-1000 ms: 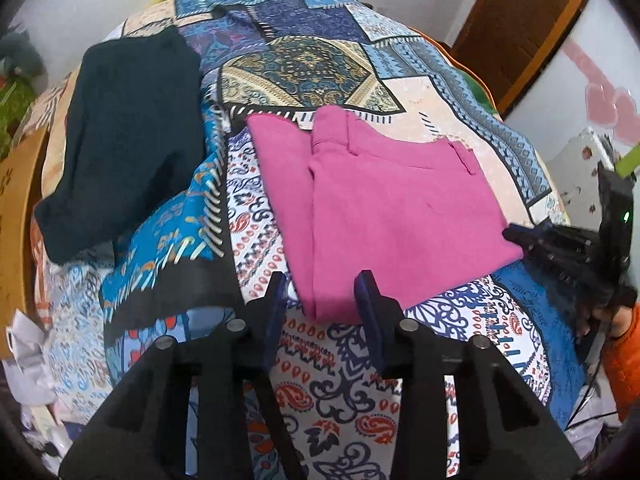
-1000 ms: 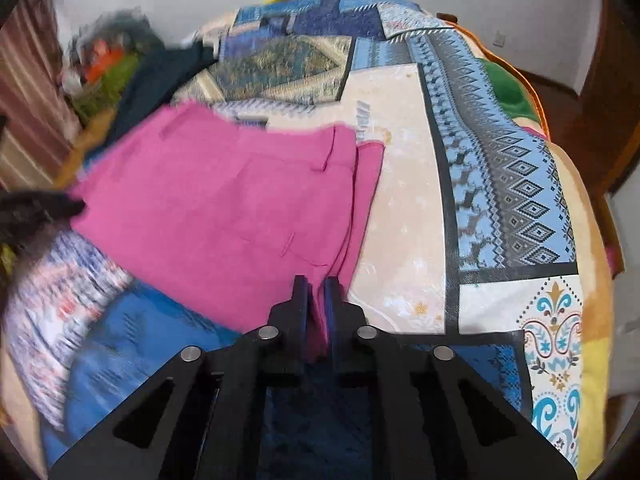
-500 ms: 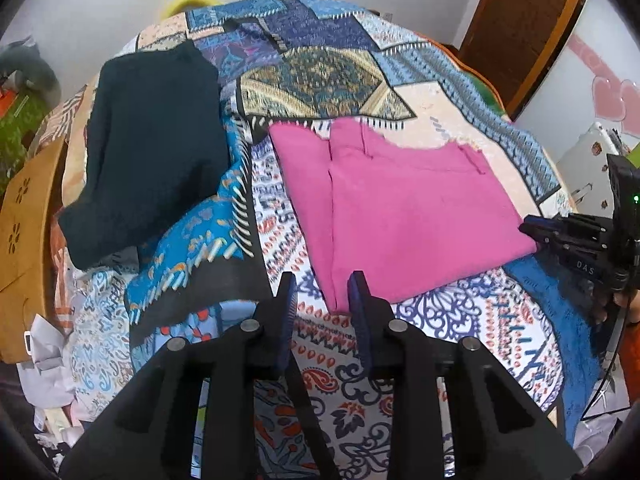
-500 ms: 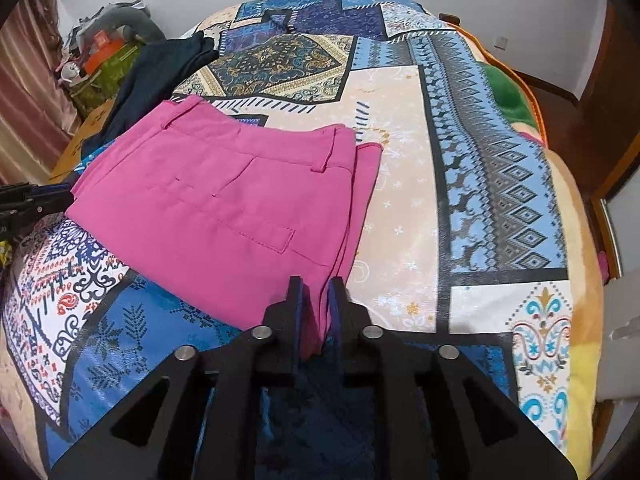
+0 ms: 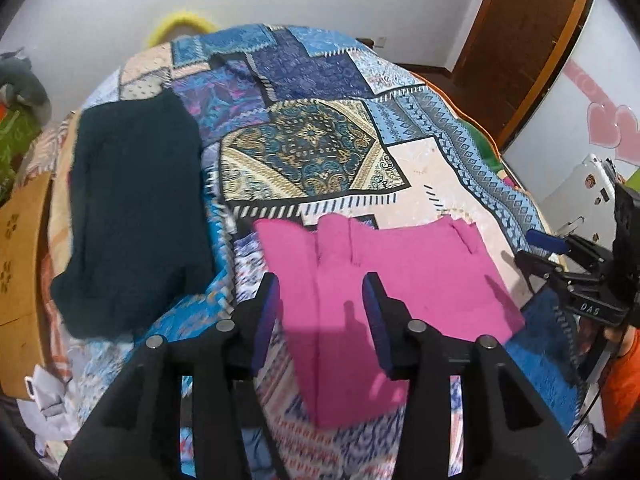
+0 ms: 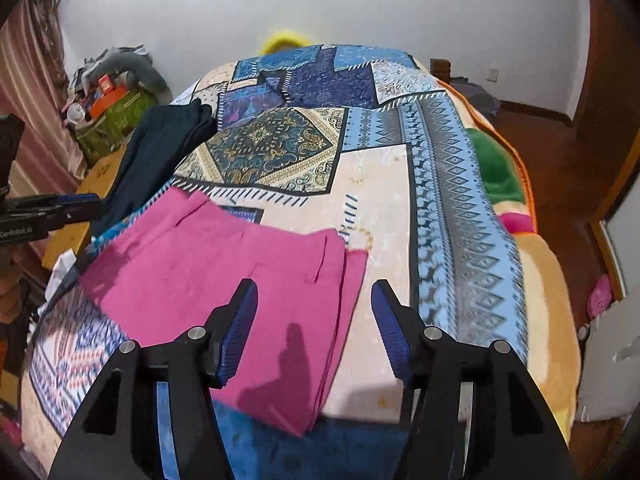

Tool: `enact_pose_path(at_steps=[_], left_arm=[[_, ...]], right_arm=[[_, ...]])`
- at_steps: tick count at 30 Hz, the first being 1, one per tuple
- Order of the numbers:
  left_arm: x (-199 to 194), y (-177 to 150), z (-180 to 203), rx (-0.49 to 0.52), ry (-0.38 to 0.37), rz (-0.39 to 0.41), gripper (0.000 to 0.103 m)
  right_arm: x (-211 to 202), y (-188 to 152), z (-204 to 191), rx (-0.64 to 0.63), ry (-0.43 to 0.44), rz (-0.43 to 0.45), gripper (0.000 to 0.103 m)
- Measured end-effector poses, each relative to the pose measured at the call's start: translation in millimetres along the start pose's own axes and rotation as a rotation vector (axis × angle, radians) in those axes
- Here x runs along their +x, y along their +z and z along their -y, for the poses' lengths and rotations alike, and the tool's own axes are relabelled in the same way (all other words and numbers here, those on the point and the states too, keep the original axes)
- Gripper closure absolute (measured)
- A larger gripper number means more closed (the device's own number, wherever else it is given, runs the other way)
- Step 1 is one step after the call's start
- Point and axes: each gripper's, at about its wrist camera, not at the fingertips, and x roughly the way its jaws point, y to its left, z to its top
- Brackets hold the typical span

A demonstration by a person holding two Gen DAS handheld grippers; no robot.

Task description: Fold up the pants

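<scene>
At the left of the bed (image 5: 432,152) lies a dark garment (image 5: 132,208), apart from the work; beside it the left gripper (image 5: 320,300) hangs above the pants (image 5: 384,280), jaws wide, holding nothing; the pants lie flat in a layered pink rectangle on the quilt; the right gripper (image 6: 312,312) hovers over their right edge, also spread and empty. I judge the fold is made and let go; next calls for a check of the edges, or one more fold across.
</scene>
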Motion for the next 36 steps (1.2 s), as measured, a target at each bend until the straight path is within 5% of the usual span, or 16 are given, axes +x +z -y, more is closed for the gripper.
enact_pose_path(at_steps=[7, 9, 15, 21, 29, 32, 36], left_arm=[[55, 23, 2, -0.001, -0.055, -0.105, 0.060], [71, 26, 3, 0.002, -0.069, -0.143, 0.060], [95, 27, 2, 0.016, -0.051, -0.183, 0.071], [105, 25, -3, -0.007, 0.034, -0.192, 0.071], [88, 25, -8, -0.037, 0.004, -0.163, 0.069], [72, 26, -11, -0.030, 0.061, -0.126, 0.069], [47, 24, -16, 0.015, 0.112, -0.073, 0.059]], right_arm=[[39, 11, 13, 0.062, 0.040, -0.060, 0.049], [46, 14, 13, 0.064, 0.036, -0.062, 0.060], [65, 19, 2, -0.010, 0.025, -0.098, 0.065], [84, 17, 3, -0.079, -0.015, -0.169, 0.078], [76, 18, 3, -0.075, -0.042, -0.160, 0.077], [67, 19, 7, -0.049, -0.048, -0.149, 0.077], [50, 16, 12, -0.016, -0.040, -0.125, 0.059]])
